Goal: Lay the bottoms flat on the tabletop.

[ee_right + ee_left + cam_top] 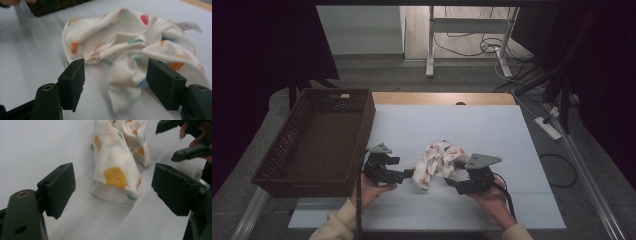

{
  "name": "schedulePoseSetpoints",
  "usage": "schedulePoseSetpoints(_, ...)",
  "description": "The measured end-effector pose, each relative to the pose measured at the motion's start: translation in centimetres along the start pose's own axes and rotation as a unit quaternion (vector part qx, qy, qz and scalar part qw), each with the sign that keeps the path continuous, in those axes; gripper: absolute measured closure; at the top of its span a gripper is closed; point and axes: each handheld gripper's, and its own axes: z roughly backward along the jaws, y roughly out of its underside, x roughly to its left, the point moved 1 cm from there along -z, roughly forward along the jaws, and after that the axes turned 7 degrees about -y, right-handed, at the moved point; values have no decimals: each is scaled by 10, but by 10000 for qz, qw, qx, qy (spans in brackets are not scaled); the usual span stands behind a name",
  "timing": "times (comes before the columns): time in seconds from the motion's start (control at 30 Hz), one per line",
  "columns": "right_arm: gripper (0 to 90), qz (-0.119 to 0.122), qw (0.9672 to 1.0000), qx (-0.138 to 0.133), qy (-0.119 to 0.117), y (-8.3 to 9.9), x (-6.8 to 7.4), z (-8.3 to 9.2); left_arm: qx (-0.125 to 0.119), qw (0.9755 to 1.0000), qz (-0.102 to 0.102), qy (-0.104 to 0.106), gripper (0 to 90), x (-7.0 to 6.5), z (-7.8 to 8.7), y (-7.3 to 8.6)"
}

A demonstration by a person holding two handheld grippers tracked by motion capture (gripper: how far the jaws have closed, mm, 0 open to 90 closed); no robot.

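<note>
A crumpled white cloth (438,159) with orange, red and green spots lies in the middle of the white table cover (492,130). My left gripper (408,174) lies at the cloth's left end, pointing right. In the left gripper view its jaws stand open, with the near end of the cloth (115,170) just ahead of my left gripper (112,173). My right gripper (451,180) lies at the cloth's lower right, pointing left. My right gripper (116,67) is open, and a hanging fold of the cloth (125,85) lies between its pads without being pressed.
A brown wicker basket (362,125) stands on the table's left side, close behind my left hand. The other hand's gripper (185,142) shows at the top right of the left gripper view. A bare wooden table edge (442,98) runs along the back.
</note>
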Motion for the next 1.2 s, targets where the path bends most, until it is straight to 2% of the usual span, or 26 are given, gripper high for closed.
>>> schedulePoseSetpoints(0.2,328,-43,9999,-62,75,-12,-8,-8,34,10000,-37,10,189,-1,0,2)
schedulePoseSetpoints(0.37,361,-25,9995,192,234,-14,-12,-21,13,10000,-24,-23,189,0,1,2)
schedulePoseSetpoints(0.47,407,-78,9983,393,422,-11,-17,-28,-5,10000,-13,-31,189,0,1,1)
schedulePoseSetpoints(0.57,486,-120,9962,662,547,-7,-21,-34,1,10000,-9,-44,189,0,1,2)
schedulePoseSetpoints(0.67,639,-89,9946,841,596,-4,-22,-36,-9,10000,1,-50,189,0,3,3)
schedulePoseSetpoints(0.8,836,-120,9935,965,587,-3,-25,-34,-22,10000,4,-73,189,-1,4,3)
schedulePoseSetpoints(1.03,853,-150,9948,886,475,-1,-23,-25,-46,10000,5,-87,189,-1,6,3)
schedulePoseSetpoints(1.2,853,-194,9955,765,519,8,-15,3,-62,10000,-18,-57,189,-2,5,1)
